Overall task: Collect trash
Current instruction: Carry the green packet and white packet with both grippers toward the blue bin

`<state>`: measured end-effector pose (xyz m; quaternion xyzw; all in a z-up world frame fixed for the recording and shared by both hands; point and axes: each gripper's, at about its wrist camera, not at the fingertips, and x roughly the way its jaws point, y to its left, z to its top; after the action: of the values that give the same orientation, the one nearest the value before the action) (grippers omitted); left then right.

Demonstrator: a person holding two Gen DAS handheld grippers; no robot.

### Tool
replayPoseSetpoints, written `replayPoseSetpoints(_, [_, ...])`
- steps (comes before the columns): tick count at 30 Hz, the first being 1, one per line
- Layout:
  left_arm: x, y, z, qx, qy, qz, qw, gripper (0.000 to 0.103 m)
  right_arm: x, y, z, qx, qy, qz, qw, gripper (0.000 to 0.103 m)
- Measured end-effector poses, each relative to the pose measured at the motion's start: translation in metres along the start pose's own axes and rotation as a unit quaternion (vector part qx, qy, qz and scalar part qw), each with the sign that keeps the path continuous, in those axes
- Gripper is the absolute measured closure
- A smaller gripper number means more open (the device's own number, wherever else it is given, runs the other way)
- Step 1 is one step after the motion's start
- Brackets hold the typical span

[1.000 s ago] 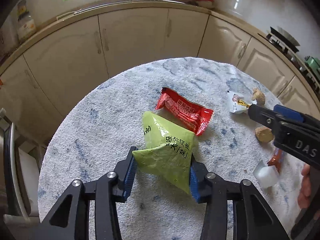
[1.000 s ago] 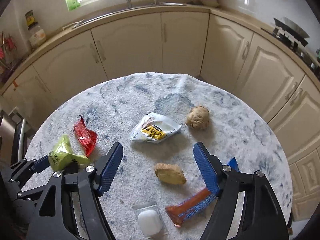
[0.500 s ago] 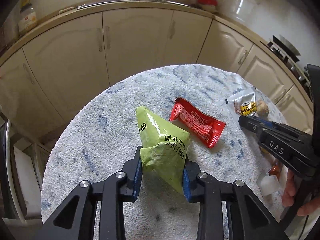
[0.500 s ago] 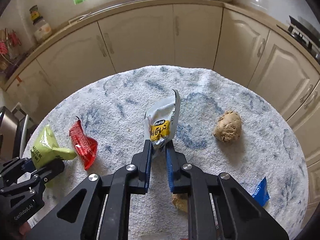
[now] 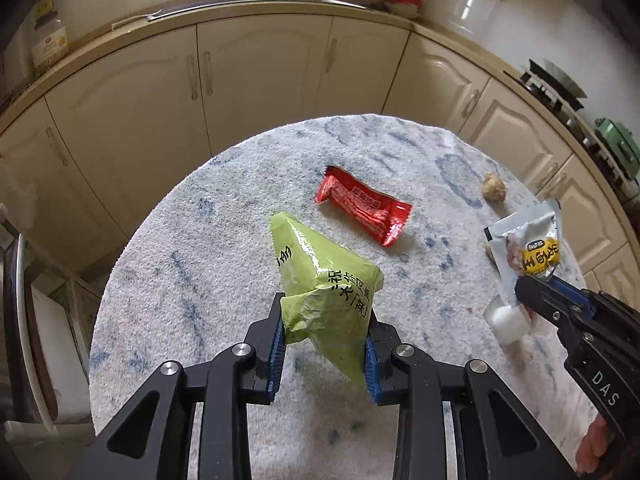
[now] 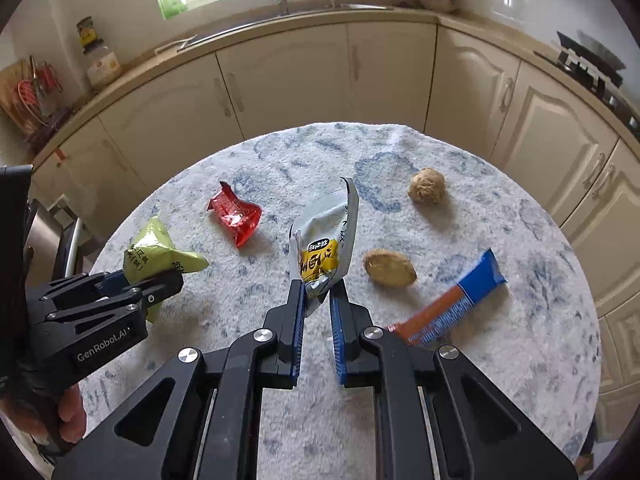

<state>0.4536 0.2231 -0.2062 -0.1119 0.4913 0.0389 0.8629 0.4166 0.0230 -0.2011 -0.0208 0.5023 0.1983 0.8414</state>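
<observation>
Both hands are loaded: the left gripper [image 5: 325, 344] is clamped on the green packet [image 5: 326, 276], and the right gripper [image 6: 318, 300] pinches the lower end of the white and yellow sachet [image 6: 324, 250], both lifted off the table [image 6: 280, 160]. The red wrapper [image 5: 362, 210] lies ahead of the left gripper, slightly right, its long axis slanting away leftward; the left hand is nearer it
</observation>
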Motion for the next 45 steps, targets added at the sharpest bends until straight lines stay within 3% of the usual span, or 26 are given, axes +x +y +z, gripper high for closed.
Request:
replayPoseSetpoints(5, [-0.034, -0.016, -0.018, 0.017, -0.005, -0.014, 0.9997, 0.075, -0.032, -0.008, -0.023, 0.02, -0.02, -0.034, 0.999, 0.091])
replayPoseSetpoints(13, [-0.084, -0.055, -0.048, 0.048, -0.025, -0.022, 0.9983, 0.075, -0.079, -0.029, -0.059, 0.062, -0.039, -0.045, 0.996, 0.091])
replayPoseSetpoints(24, [-0.12, -0.136, -0.085, 0.12, -0.033, -0.048, 0.9911, 0.075, -0.136, -0.082, -0.108, 0.136, -0.071, -0.076, 0.985, 0.091])
replayPoseSetpoints(33, [-0.125, -0.227, -0.119, 0.2, -0.017, -0.085, 0.9759, 0.075, -0.176, -0.153, -0.161, 0.213, -0.089, -0.115, 0.966, 0.091])
replayPoseSetpoints(45, [-0.082, -0.363, -0.164, 0.295, 0.046, -0.114, 0.9476, 0.075, -0.211, -0.256, -0.248, 0.324, -0.08, -0.199, 0.921, 0.091])
